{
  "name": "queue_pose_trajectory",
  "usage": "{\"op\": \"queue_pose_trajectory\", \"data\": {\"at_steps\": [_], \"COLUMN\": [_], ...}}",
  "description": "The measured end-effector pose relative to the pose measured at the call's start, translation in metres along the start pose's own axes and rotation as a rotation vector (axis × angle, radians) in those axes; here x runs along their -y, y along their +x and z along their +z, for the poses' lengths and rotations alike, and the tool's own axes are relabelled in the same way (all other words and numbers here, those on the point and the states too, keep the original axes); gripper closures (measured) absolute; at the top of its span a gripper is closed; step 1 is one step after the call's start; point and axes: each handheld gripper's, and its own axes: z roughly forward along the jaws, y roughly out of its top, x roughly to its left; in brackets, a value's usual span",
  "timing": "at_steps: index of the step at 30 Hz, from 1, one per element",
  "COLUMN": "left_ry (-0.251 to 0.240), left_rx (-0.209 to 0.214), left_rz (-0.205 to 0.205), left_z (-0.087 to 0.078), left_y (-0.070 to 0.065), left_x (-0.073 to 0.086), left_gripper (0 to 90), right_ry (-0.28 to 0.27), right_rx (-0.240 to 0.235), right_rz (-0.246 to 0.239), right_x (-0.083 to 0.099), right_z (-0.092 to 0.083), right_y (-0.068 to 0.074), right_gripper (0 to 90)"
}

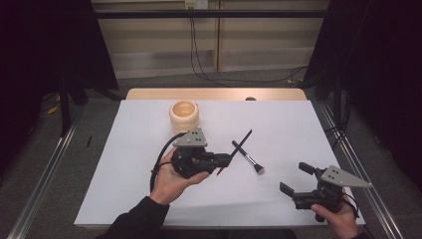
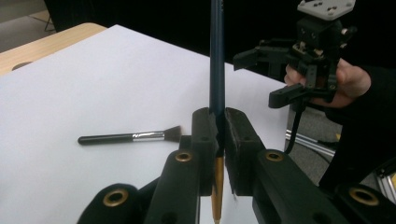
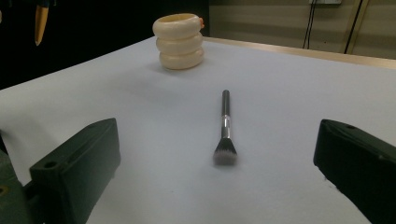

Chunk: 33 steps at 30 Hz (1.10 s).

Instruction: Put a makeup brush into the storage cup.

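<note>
My left gripper (image 1: 228, 160) is held above the middle of the white table, jaws pointing right and shut on a thin dark pencil-like stick (image 1: 247, 135). In the left gripper view the stick (image 2: 216, 60) rises straight up from between the closed jaws, and its golden end (image 2: 216, 186) hangs below them. A black makeup brush (image 1: 249, 159) lies flat on the sheet just right of that gripper; bristles point toward the near right. My right gripper (image 1: 292, 178) hovers open at the near right corner, with nothing between its fingers. Seen from it, the brush (image 3: 225, 121) lies ahead, bristles nearest.
A cream ringed cup (image 1: 184, 115) stands upright at the back left of the sheet, behind the left gripper. A strip of bare wooden tabletop (image 1: 214, 93) runs along the far edge. Metal rails (image 1: 348, 154) flank the table.
</note>
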Motion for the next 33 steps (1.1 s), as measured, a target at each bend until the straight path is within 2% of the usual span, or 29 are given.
{"op": "queue_pose_trajectory", "data": {"at_steps": [6, 8, 12, 14, 15, 18, 20, 22, 27, 29, 33], "left_ry": [0.077, 0.1, 0.13, 0.152, 0.153, 0.177, 0.185, 0.207, 0.244, 0.243, 0.312], "left_rx": [-0.04, -0.044, -0.041, -0.032, -0.03, -0.025, -0.022, -0.02, -0.019, -0.028, -0.025], "left_rz": [0.034, 0.03, 0.023, 0.026, 0.023, 0.03, 0.034, 0.039, 0.045, 0.033, 0.048], "left_z": [-0.001, -0.001, 0.003, 0.004, 0.005, 0.005, 0.005, 0.005, 0.004, 0.005, 0.006], "left_y": [-0.002, -0.004, -0.004, -0.003, -0.003, -0.002, -0.002, -0.002, -0.001, -0.001, 0.002], "left_x": [-0.003, -0.004, -0.003, -0.002, -0.001, -0.001, 0.0, -0.001, -0.001, 0.0, 0.001], "left_gripper": [83.4, 83.4, 83.4, 83.3, 83.3, 83.4, 83.4, 83.4, 83.4, 83.4, 83.4], "right_ry": [0.03, 0.056, 0.073, 0.085, 0.088, 0.068, 0.055, 0.047, 0.054, 0.055, 0.066], "right_rx": [-0.02, -0.029, -0.036, -0.082, -0.087, -0.102, -0.134, -0.154, -0.144, -0.16, -0.174], "right_rz": [-0.003, 0.003, -0.009, 0.016, 0.009, -0.02, -0.043, -0.046, -0.033, -0.025, -0.014], "right_x": [-0.001, -0.001, -0.002, -0.003, -0.003, -0.003, -0.003, -0.004, -0.007, -0.009, -0.011], "right_z": [0.001, 0.002, 0.002, 0.002, 0.002, 0.001, 0.0, -0.001, 0.001, 0.002, 0.004], "right_y": [0.003, 0.002, 0.002, 0.001, 0.001, 0.002, 0.002, 0.001, -0.001, -0.001, -0.002], "right_gripper": [2.7, 2.8, 2.8, 2.8, 2.6, 0.0, 0.0, 0.0, 0.0, 0.0, 0.3]}}
